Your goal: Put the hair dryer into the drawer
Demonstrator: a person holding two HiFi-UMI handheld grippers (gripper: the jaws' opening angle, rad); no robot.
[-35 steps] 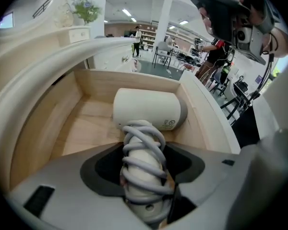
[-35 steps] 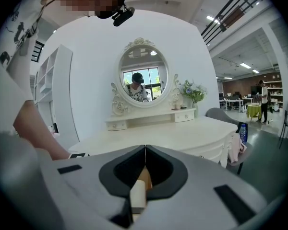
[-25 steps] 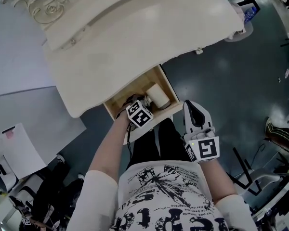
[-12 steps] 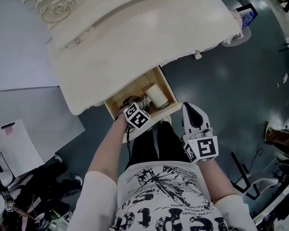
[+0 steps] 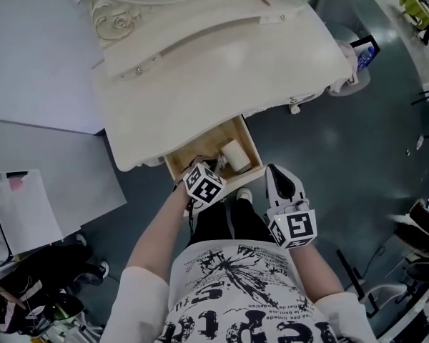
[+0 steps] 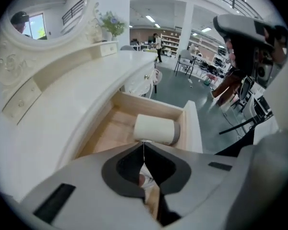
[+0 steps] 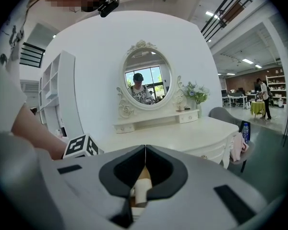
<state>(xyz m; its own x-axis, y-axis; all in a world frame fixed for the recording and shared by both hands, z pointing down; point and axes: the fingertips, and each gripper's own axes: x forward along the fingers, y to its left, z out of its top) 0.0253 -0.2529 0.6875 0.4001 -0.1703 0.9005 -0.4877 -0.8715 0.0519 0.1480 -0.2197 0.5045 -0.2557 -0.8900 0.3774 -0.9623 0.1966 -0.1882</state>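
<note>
Hovering above the open drawer (image 5: 253, 146), my left tongs (image 6: 144, 145) had just been closing. Their tips met with nothing between them, and I judged the grip was done with. The dryer (image 6: 156, 128) lay on its side inside the drawer, just beyond those tips at the centre of the left view, its pale barrel close to the right wall and touching neither tongs. That placement made sense to me: flat on the wooden bottom, it sat below the rim and should not catch when the drawer slides in.

My right tongs (image 7: 145, 150) were pressed together and empty too. They were held aside, lower right of the drawer in the head view, and pointed across the table (image 5: 222, 70), which kept them clear of the left arm's work.

The drawer stood pulled out from under the table's edge, so the placing looked complete to me.
</note>
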